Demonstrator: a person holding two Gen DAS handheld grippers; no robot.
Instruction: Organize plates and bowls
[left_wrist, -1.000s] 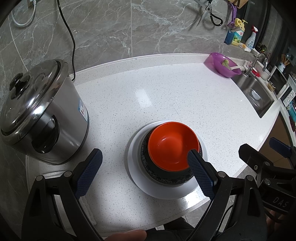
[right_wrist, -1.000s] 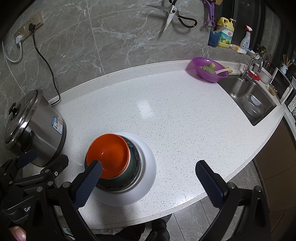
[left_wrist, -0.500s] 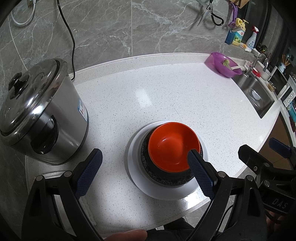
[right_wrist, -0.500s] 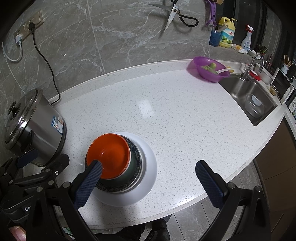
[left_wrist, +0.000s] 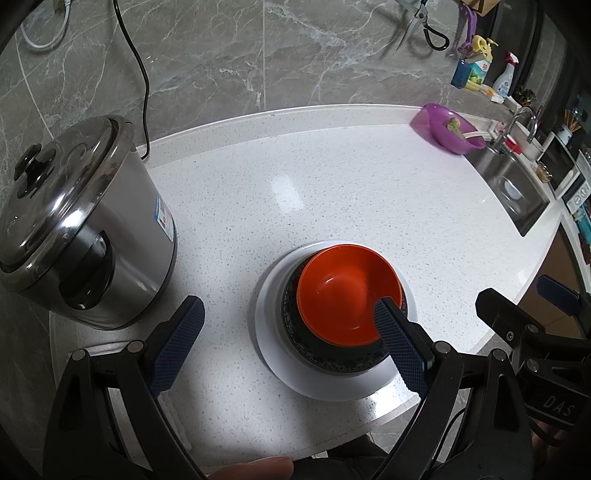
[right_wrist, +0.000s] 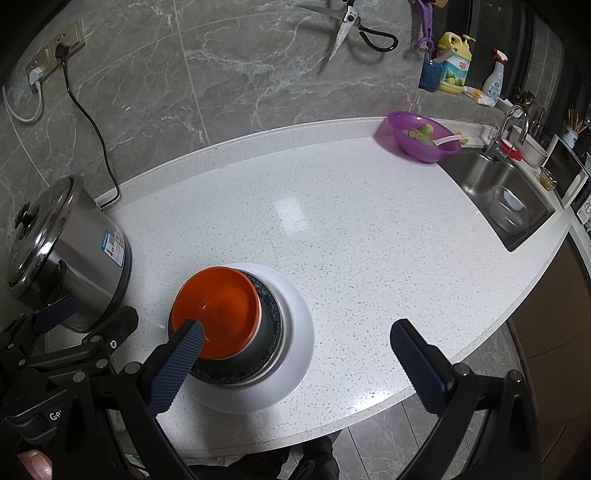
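On the left of the white speckled surface (left_wrist: 332, 177), a lidded stainless-steel pot (left_wrist: 81, 229) is standing. Right of it, the orange bowl (left_wrist: 347, 291) is sitting nested in a dark speckled bowl (right_wrist: 266, 332) on a round white plate (right_wrist: 299, 332), near the front edge. The left gripper (left_wrist: 288, 339), jaws spread and empty, is hovering nearest, the stack lying toward its right jaw. The right gripper (right_wrist: 295, 365), jaws likewise spread, is having the stack toward its left jaw. Blue pads are hiding the near rims; contact is unclear.

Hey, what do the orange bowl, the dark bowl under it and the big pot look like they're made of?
Orange bowl: probably plastic or melamine, smooth and glossy, with an even colour and soft highlights. Dark bowl: likely glazed ceramic, given its speckled patterned rim and thick wall. Pot: stainless steel, polished, with mirror-like reflections on lid and side.
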